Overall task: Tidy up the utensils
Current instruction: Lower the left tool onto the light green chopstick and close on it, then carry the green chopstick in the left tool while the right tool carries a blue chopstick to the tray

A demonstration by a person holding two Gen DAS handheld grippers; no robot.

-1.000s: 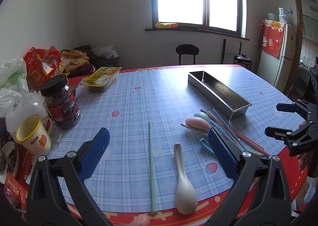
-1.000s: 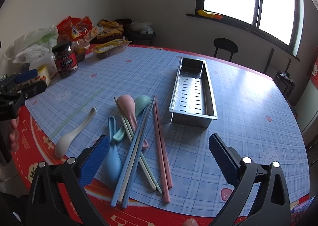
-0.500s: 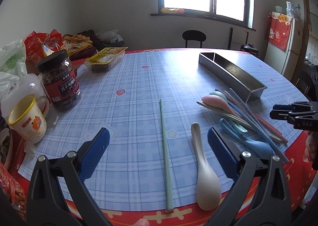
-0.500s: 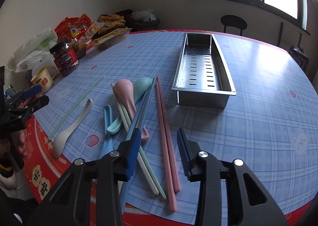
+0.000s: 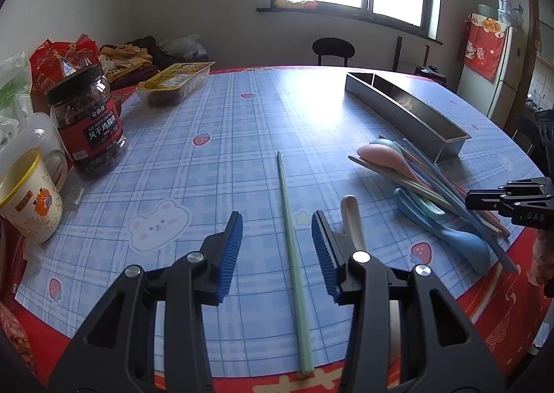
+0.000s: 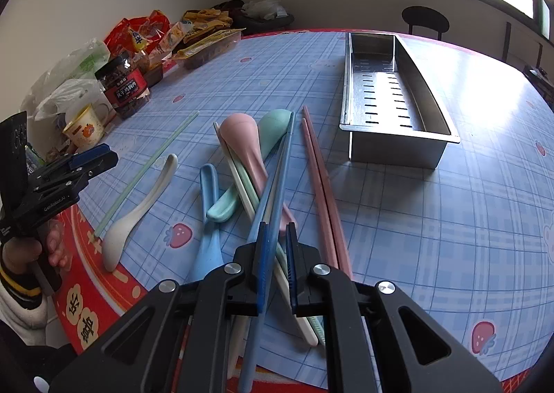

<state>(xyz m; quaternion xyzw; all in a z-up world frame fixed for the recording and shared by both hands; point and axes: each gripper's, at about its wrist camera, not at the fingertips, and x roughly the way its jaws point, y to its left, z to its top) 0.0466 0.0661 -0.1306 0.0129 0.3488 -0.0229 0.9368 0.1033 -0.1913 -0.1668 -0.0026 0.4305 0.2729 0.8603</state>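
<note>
Blue chopsticks [image 6: 277, 185] pinched between the almost-closed pads of the right hand-held gripper [image 6: 277, 247], low over the utensil pile on the surface [image 6: 432, 220]. Left hand-held gripper [image 5: 277, 247] half open and closing astride a single green chopstick [image 5: 291, 220], pads not touching it; white spoon [image 5: 351, 216] just beside. Farther back, empty-looking steel slotted tray [image 6: 391, 95].

A round tabletop [image 6: 432, 220] under a blue plaid cloth carries a steel tray [image 6: 391, 147] at the right wrist view's upper right. Centre frame lies a pile of spoons and chopsticks [image 6: 263, 164]. A green chopstick [image 6: 152, 164], white spoon [image 6: 138, 216], jar [image 6: 121, 85] and mug [image 6: 83, 126] sit left.
</note>
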